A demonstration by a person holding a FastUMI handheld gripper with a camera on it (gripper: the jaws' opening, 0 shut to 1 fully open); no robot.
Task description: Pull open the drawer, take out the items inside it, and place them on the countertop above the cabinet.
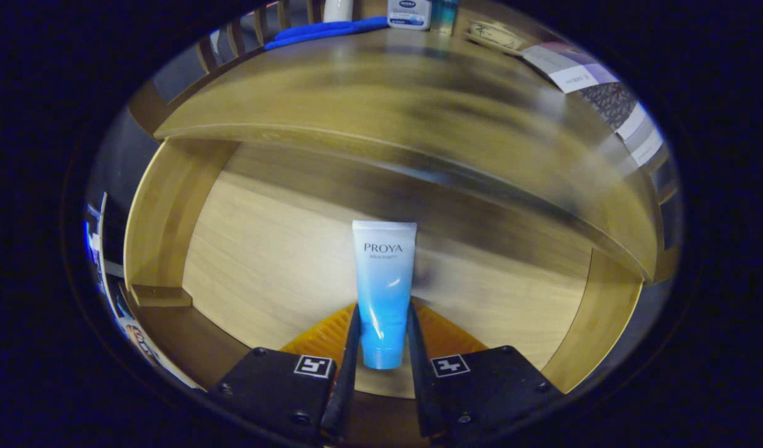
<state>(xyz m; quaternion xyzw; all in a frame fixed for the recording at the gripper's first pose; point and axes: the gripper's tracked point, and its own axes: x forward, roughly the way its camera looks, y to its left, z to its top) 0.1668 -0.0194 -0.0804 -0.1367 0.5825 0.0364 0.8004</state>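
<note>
tube (383,292): glossy smooth plastic | drawer (170,205): light matt wood grain | countertop (381,93): wood, slight sheen

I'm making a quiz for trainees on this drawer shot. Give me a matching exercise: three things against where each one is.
Things:
1. tube
2. blue cloth
3. gripper

Places:
A. lying on the countertop near its back
B. shut on the tube, over the open drawer
C. clamped between the jaws, cap end nearest the camera

Pairs: 1-C, 2-A, 3-B
</note>
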